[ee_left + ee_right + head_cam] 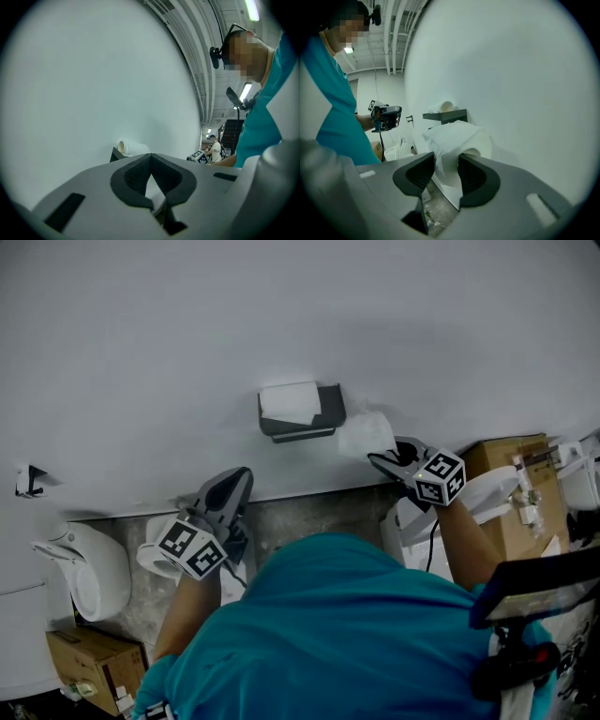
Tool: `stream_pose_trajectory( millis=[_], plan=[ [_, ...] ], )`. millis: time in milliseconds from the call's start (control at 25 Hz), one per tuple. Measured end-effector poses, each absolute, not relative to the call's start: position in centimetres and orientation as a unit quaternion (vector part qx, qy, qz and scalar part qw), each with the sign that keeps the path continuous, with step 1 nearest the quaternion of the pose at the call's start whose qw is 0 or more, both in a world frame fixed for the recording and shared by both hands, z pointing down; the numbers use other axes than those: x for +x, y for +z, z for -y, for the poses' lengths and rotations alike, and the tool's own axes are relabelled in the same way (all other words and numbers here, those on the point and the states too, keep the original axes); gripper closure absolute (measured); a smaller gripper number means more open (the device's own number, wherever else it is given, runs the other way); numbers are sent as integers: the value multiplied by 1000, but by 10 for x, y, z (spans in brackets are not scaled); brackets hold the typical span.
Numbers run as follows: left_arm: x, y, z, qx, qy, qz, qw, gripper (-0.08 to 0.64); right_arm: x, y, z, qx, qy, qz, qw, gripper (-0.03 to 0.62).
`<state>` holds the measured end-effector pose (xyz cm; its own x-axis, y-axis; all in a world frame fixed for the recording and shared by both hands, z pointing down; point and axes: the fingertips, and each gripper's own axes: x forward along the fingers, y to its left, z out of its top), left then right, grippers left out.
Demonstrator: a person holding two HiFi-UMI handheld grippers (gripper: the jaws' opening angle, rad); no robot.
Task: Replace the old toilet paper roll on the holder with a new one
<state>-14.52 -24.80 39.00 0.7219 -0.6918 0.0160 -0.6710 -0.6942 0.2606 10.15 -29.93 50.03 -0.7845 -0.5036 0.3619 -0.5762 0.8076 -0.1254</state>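
Observation:
A dark holder (pixel 323 413) is fixed to the white wall and carries the old white roll (pixel 289 401). My right gripper (pixel 379 456) is shut on a new toilet paper roll (pixel 366 434), just right of the holder and close to the wall. In the right gripper view the new roll (pixel 461 140) sits between the pads with a loose sheet over its top; the holder (pixel 446 116) and old roll (pixel 446 106) lie beyond it. My left gripper (pixel 240 476) is shut on nothing, below and left of the holder. From its view, the old roll (pixel 133 148) shows past the shut left gripper (pixel 150 159).
A white toilet (pixel 89 570) and a cardboard box (pixel 89 660) stand at the lower left. A white bin (pixel 153 559) sits behind the left gripper. Another cardboard box (pixel 511 460) and white items are at the right. A small hook (pixel 28 481) is on the wall.

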Motion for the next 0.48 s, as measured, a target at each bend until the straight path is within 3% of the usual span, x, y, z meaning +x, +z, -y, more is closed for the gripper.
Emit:
stream_pose_trajectory(
  millis=[240,480],
  plan=[
    [-134,388,256,922,-41,366,120,552,127,479,293,297,125,939,118,436],
    [-134,364,281,927,46,372,15,551,142,446,284,301,110,944,85,436]
  ],
)
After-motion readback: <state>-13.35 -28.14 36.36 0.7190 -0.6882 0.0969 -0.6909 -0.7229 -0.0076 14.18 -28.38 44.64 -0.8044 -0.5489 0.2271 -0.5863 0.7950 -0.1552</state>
